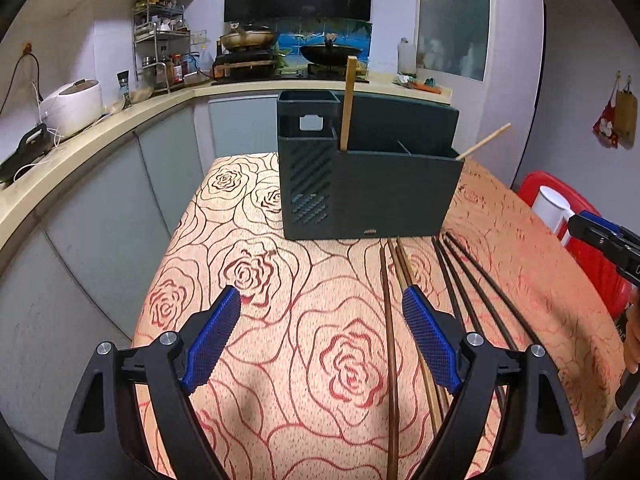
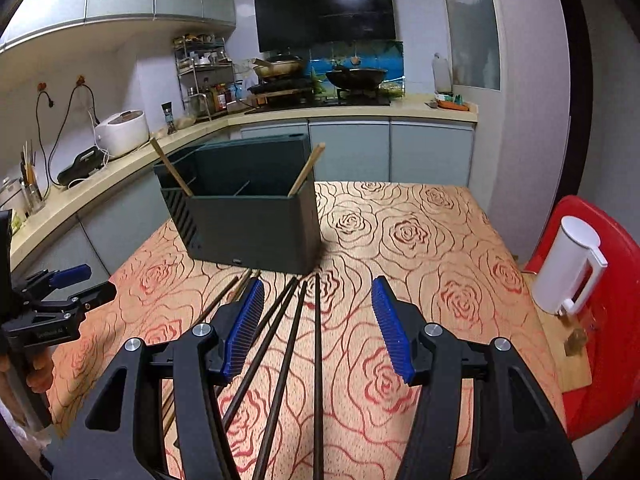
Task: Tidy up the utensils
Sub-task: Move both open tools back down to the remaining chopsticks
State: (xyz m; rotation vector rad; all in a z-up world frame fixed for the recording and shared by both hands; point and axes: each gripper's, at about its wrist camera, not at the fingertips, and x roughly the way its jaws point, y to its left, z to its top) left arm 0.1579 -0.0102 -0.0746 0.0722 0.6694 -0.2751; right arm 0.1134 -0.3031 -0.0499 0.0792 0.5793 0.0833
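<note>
A dark green utensil holder [image 1: 372,184] stands on the rose-patterned table; it also shows in the right wrist view [image 2: 248,216]. Two light wooden chopsticks [image 1: 347,100] lean in its compartments, one at each end [image 2: 308,168]. Several dark chopsticks [image 2: 288,344] lie on the cloth in front of it, with brown ones [image 1: 391,320] to their left. My left gripper [image 1: 322,304] is open above the cloth, its right finger over the brown chopsticks. My right gripper [image 2: 318,300] is open, straddling the dark chopsticks just above them.
A white jug [image 2: 568,264] stands on a red chair [image 2: 612,320] at the table's right edge. The kitchen counter [image 1: 100,128] with a rice cooker [image 1: 74,106] runs along the left and back. The table's left edge drops off beside the cabinets.
</note>
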